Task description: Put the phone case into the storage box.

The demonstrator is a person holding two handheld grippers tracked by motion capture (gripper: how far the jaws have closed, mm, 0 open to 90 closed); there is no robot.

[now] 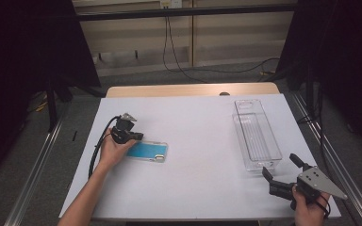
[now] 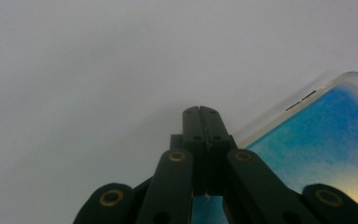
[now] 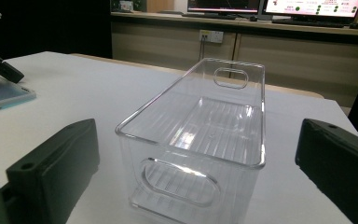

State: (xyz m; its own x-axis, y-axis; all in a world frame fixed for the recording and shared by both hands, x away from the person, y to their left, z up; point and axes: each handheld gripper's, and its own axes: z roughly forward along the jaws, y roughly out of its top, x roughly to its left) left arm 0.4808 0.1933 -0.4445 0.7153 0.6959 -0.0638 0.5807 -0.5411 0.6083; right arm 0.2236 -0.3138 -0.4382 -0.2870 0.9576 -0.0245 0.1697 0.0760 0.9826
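Blue phone case (image 1: 147,151) with clear rim, clear ribbed bin (image 1: 257,134), white table (image 1: 198,141), black jaws

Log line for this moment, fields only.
left gripper: shut at phone case edge, grip unclear | right gripper: open, facing clear bin | bin: empty

The left hand-held gripper (image 1: 133,137) points right with its jaws pressed together, the left hand (image 1: 114,151) behind it. The right hand-held gripper (image 1: 283,170) sits low, jaws spread wide, pointing away from the person.
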